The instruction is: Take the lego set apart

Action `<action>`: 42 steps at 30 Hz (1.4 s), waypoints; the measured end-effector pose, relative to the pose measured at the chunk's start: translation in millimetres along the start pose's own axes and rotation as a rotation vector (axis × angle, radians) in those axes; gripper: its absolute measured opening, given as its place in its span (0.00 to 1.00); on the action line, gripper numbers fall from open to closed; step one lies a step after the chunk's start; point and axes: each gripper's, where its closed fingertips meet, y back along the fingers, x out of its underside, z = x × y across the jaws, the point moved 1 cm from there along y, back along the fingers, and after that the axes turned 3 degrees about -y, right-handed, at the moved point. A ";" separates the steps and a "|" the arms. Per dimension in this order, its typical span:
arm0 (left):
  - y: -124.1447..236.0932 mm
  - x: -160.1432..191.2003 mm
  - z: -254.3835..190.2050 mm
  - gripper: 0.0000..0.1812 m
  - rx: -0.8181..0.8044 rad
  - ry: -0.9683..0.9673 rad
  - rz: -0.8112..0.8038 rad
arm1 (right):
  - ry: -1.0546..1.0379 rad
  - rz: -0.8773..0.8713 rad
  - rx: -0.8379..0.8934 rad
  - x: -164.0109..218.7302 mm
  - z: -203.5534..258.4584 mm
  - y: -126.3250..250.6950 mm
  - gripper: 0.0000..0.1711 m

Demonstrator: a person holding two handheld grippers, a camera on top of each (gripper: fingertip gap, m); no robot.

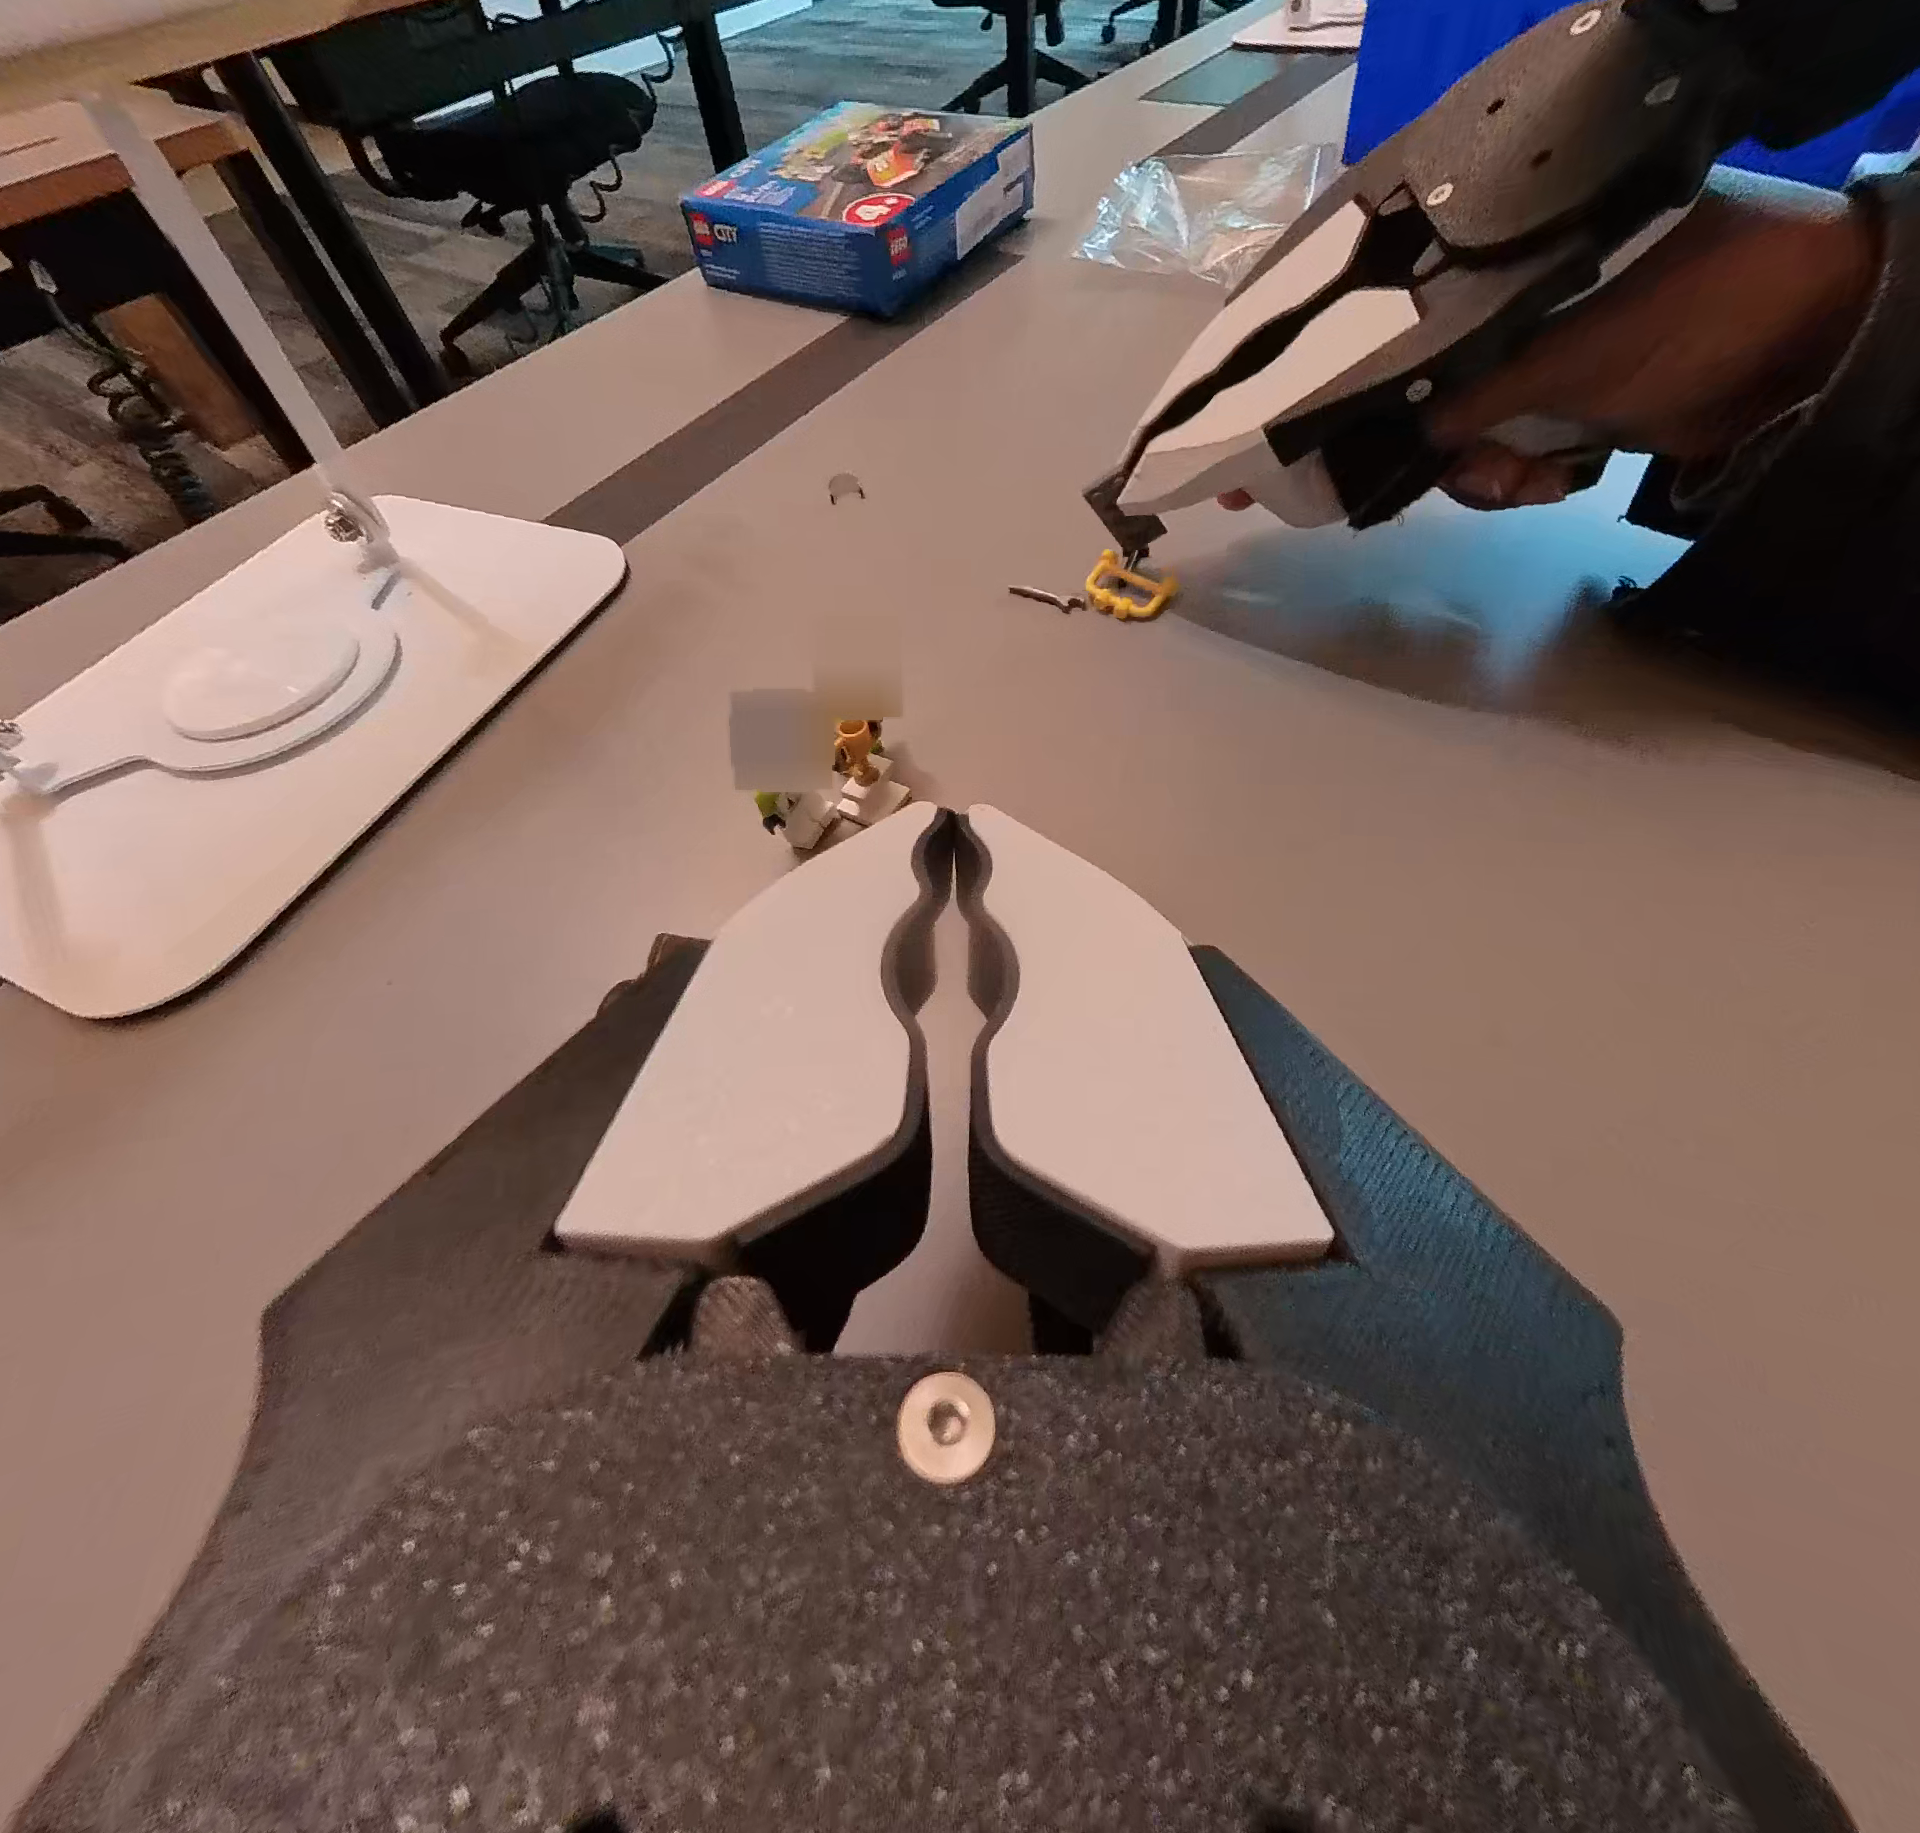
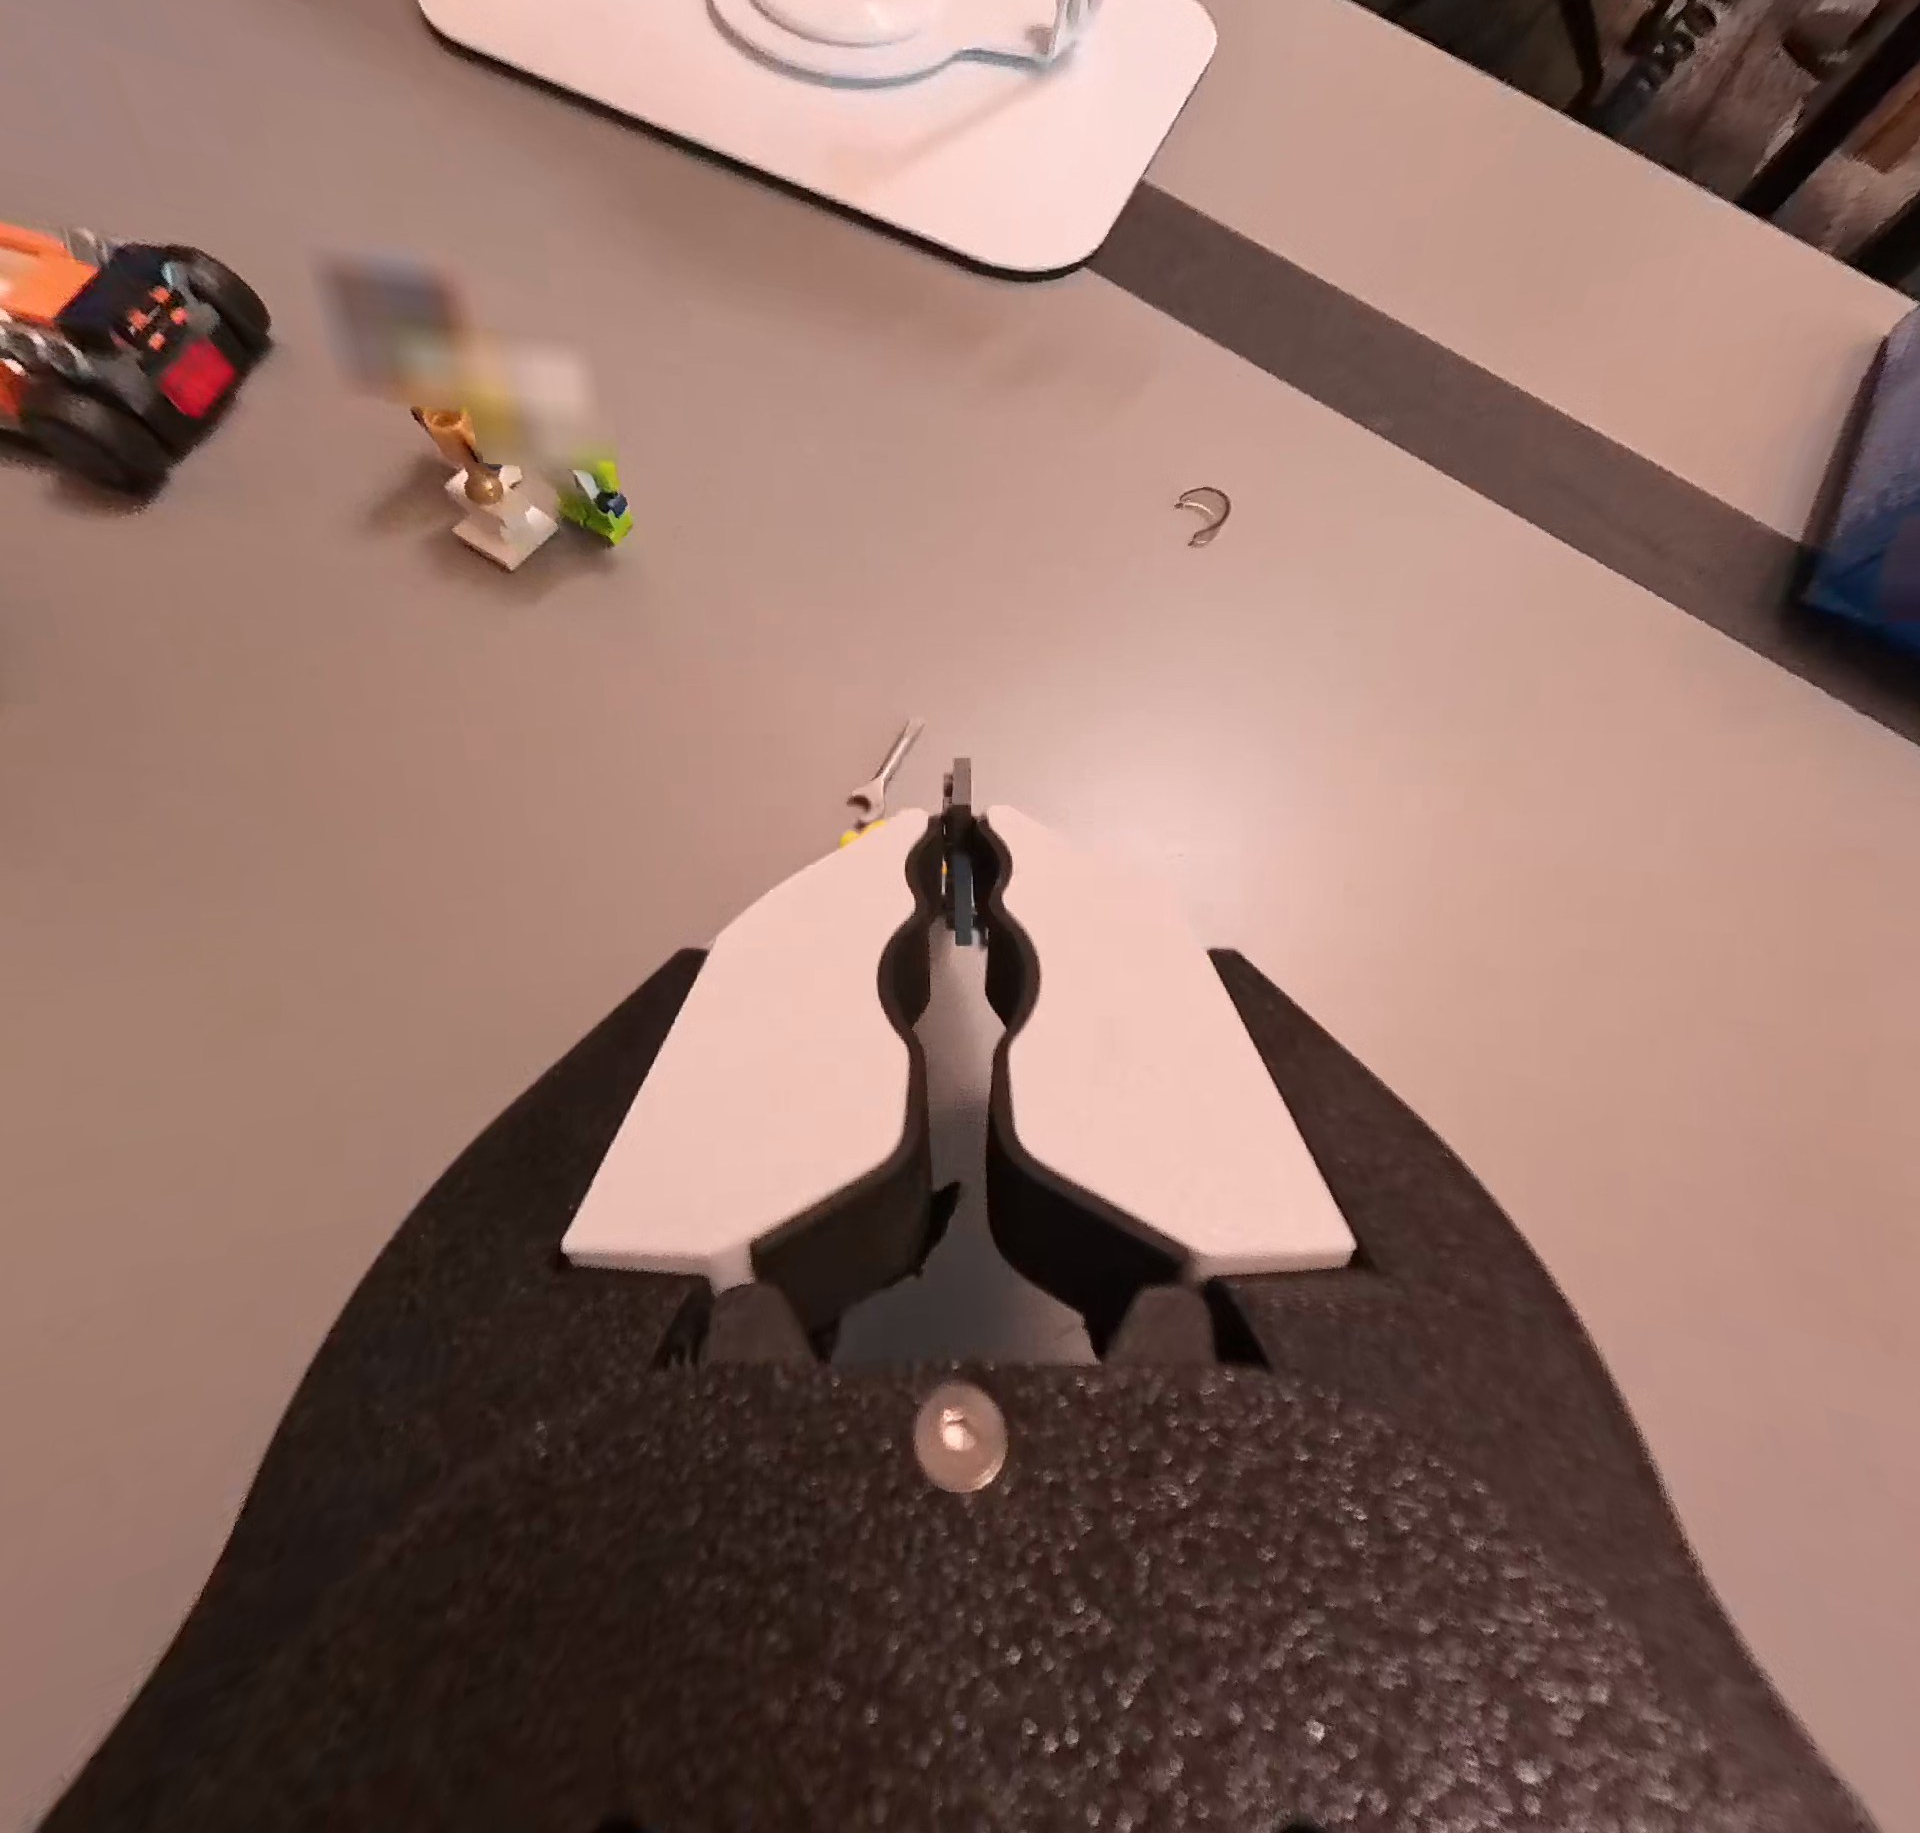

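So the lego set is spread out in bits on the grey table (image 2: 1351,848). The right gripper (image 2: 961,812) has its jaws pinched tight on a small dark grey flat lego piece (image 2: 960,796), which sticks up edge-on from between the tips. From the left wrist view that same gripper (image 1: 1127,516) is tilted down with the dark piece just over a yellow frame piece (image 1: 1130,586) lying on the table; can't tell if they actually touch. Right beside the yellow one is a tiny grey wrench (image 1: 1042,596), also seen in the right wrist view (image 2: 883,775).

The left gripper (image 1: 954,817) has its jaws pressed together with nothing between them, hovering low over the table. Just past its tips stand the minifigures (image 1: 805,812) with a little gold trophy (image 1: 854,744) on a white base; their heads are blurred out. In the right wrist view they sit off to the left (image 2: 592,500), and further left is the orange and black lego car (image 2: 125,360), apparently in one piece.

Further out: the blue lego box (image 1: 862,209), a crumpled clear plastic bag (image 1: 1195,204), a white stand base (image 1: 260,734), and office chairs (image 1: 540,152) beyond the table edge.
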 end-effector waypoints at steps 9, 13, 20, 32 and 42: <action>0.4 -0.1 1.5 0.00 -0.016 -0.010 -0.001 | -0.056 -0.087 -0.044 -14.5 3.3 9.3 0.08; 0.9 0.0 5.6 0.00 -0.040 0.004 -0.006 | -0.063 -0.272 -0.105 -43.7 13.7 26.7 0.06; 8.1 -4.5 19.2 0.00 -0.108 0.043 -0.033 | 0.025 -0.225 -0.302 -36.6 55.5 17.1 0.00; 3.1 7.4 26.7 0.00 -0.163 0.048 0.017 | 0.210 -0.142 -0.280 -54.7 89.2 -38.0 0.16; 1.5 10.5 28.9 0.00 -0.155 0.066 0.025 | 0.264 -0.091 -0.353 -56.1 83.8 -57.1 0.19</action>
